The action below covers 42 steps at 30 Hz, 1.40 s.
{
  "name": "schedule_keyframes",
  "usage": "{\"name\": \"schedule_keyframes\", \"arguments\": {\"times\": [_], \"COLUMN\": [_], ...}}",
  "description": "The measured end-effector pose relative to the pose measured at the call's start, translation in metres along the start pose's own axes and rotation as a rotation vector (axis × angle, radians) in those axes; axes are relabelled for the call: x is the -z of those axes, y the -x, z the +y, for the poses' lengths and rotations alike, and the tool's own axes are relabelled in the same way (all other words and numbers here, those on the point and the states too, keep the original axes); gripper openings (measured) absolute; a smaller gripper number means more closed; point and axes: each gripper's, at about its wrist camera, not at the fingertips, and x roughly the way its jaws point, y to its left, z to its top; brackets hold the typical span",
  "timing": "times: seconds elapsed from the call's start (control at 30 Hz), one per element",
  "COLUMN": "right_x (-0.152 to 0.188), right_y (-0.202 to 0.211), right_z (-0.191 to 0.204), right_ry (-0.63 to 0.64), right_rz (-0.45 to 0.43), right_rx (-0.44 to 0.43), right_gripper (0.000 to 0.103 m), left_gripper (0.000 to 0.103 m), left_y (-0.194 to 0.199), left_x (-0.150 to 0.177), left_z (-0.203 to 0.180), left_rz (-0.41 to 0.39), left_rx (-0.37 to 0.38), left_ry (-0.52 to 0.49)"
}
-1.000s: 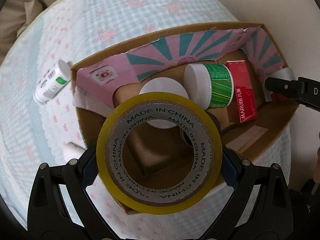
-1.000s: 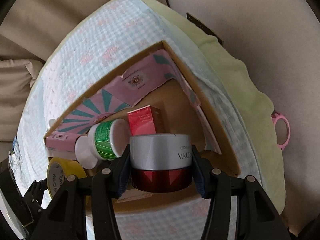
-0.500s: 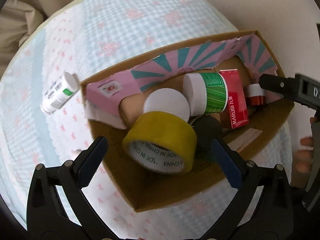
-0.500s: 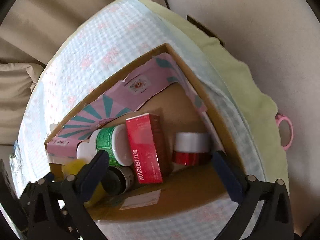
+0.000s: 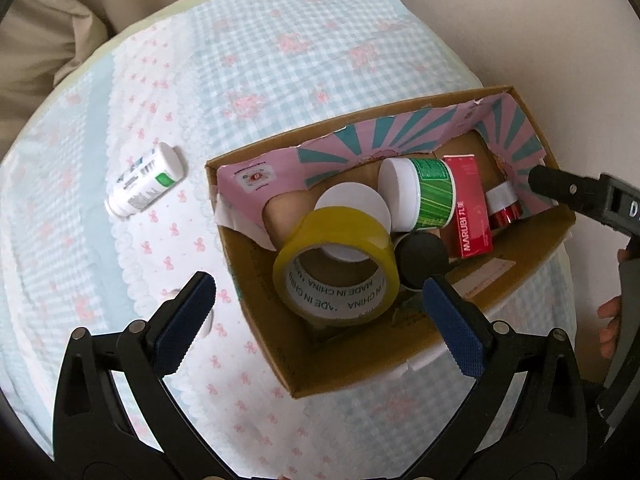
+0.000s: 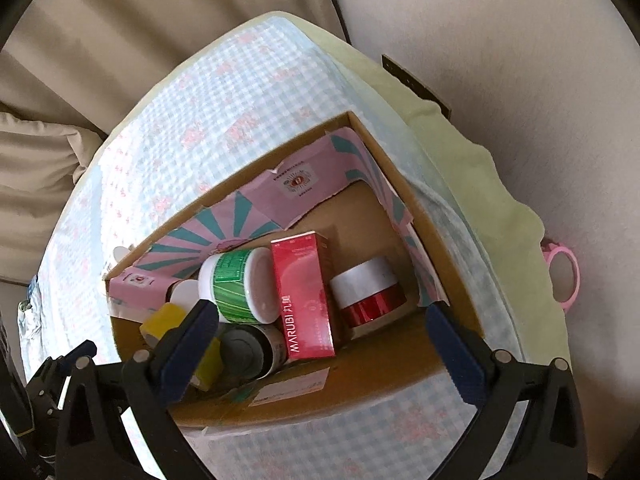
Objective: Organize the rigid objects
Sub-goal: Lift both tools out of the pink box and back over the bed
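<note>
Left wrist view: glossy yellow tape roll [image 5: 336,270] in cardboard box [image 5: 360,364], ribbed blue fingers [image 5: 188,320] apart, empty.

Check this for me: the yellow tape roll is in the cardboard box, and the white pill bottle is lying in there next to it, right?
Not quite. The yellow tape roll is in the cardboard box, but the white pill bottle is lying outside it on the checked cloth, as the left wrist view shows.

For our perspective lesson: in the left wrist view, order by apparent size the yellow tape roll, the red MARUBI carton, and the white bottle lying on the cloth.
1. Yellow tape roll, though nearest the camera.
2. Red MARUBI carton and white bottle: too alike to rank.
</note>
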Motion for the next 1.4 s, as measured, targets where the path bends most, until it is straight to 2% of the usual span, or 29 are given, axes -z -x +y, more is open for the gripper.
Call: {"name": "schedule_keyframes", "arguments": {"times": [0.23,0.6,0.83,1.07,1.27,1.4], "right_x": [0.006,0.034,0.056,0.087,0.126,0.151], "right_y": [0.027,0.08,0.124,0.167,0.197,0.19], "right_z": [0.008,0.036,0.066,0.114,0.167,0.203], "right_ry": [0.007,0.074,0.137,0.209,0.215,0.211], "right_rz": [-0.039,-0.057,-0.096,-0.163,-0.244,-0.217], "right_rx": [-0.004,0.07,0.074,0.1,0.115,0.139], "right_gripper": [0.103,0.103,0.103,0.103,0.103,0.103], "left_gripper": [0.103,0.103,0.103,0.103,0.103,0.103], "left_y": [0.031,0.118,0.171,0.219,0.245,0.252], "left_x": [0.014,0.041,0.059,0.078,0.098,0.111], "left_z": [0.002,0.021,0.046,0.093,0.144,0.183], "left_rz": [-0.051,-0.178,-0.248,-0.345,-0.368,-0.37], "left_rx": [-0.01,-0.035,-0.041,-0.014,-0.015,-0.037], "left_ry": [0.008,0.063,0.096,0.1,0.056,0.014]}}
